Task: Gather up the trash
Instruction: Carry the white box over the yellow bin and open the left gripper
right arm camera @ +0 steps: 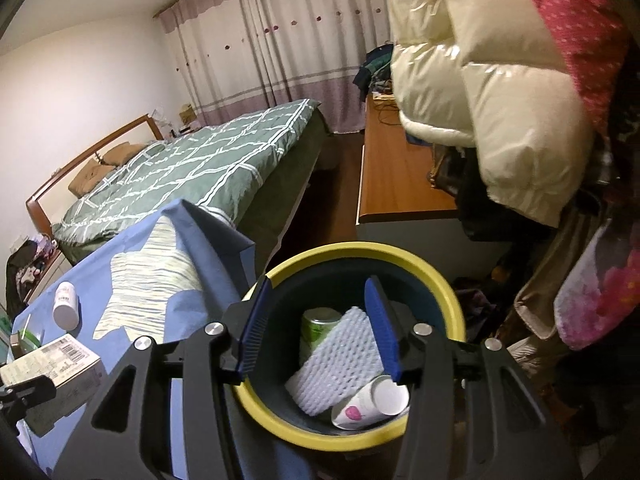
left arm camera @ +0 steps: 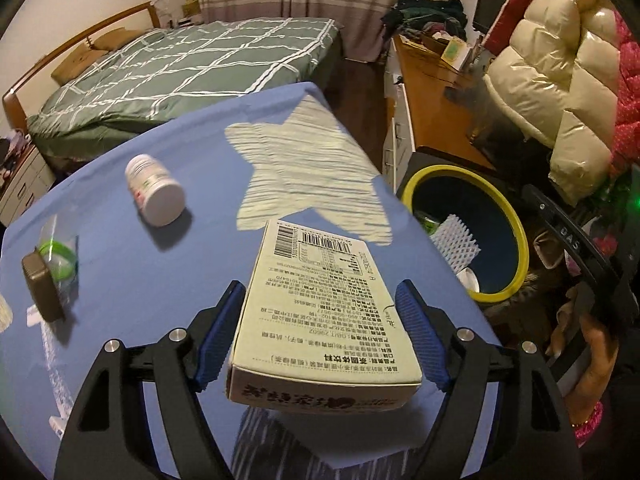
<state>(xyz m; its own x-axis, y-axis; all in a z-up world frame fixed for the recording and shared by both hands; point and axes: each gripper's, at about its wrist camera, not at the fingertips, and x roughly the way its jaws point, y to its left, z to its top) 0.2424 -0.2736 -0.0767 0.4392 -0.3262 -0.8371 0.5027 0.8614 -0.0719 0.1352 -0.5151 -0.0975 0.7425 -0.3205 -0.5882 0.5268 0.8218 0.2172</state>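
My left gripper (left arm camera: 320, 288) is shut on a pale printed carton (left arm camera: 320, 320), its blue pads pressing both long sides. The carton hangs above the blue tablecloth (left arm camera: 100, 208); the right wrist view shows it at the lower left (right arm camera: 52, 360). My right gripper (right arm camera: 318, 286) is open over the yellow-rimmed bin (right arm camera: 360, 250) with nothing between its fingers. In the bin lie a white foam sheet (right arm camera: 340, 360), a paper cup (right arm camera: 372, 404) and a green-and-white roll (right arm camera: 318, 328). On the cloth a white pill bottle (left arm camera: 154, 190) lies on its side, left of it a small bag with something green (left arm camera: 58, 256).
The bin (left arm camera: 516, 240) stands on the floor off the table's right edge. A dark block (left arm camera: 42, 292) lies by the bag. A bed (left arm camera: 180, 68) is behind the table, a wooden desk (right arm camera: 400, 176) behind the bin, and a cream puffy coat (right arm camera: 500, 100) hangs at the right.
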